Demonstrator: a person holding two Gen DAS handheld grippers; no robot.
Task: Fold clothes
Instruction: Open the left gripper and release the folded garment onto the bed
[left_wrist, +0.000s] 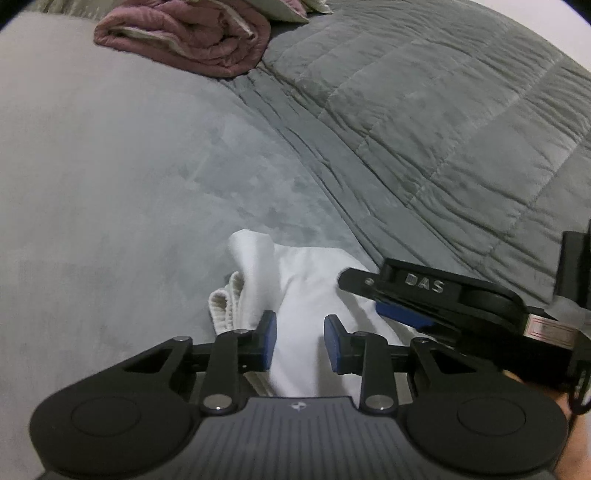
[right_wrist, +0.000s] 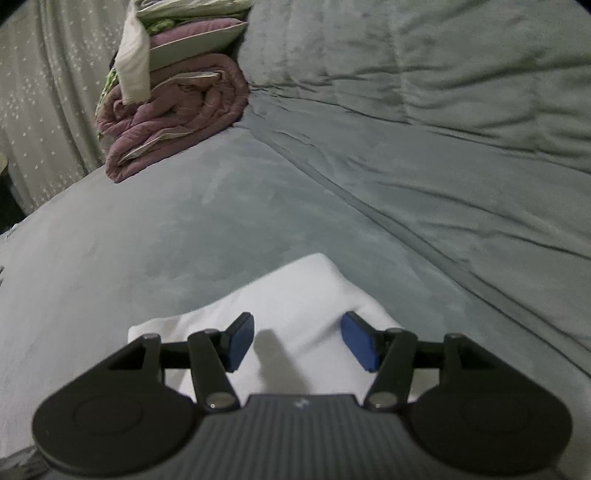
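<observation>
The white garment (right_wrist: 295, 295) runs hidden beneath the right hand-held gripper (right_wrist: 297, 341).

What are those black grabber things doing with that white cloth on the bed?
A person is folding a white garment on the grey bed cover, with a gripper in each hand. The left gripper has a fold of it between its fingers. The right gripper hangs open above it, gripping nothing.

I am working in a home bedroom, leaning over a grey quilted bedspread (right_wrist: 461, 122), mauve folded duvet (right_wrist: 177, 122) lying at its far edge, starred curtain (right_wrist: 40, 110) hanging just beyond the duvet
</observation>
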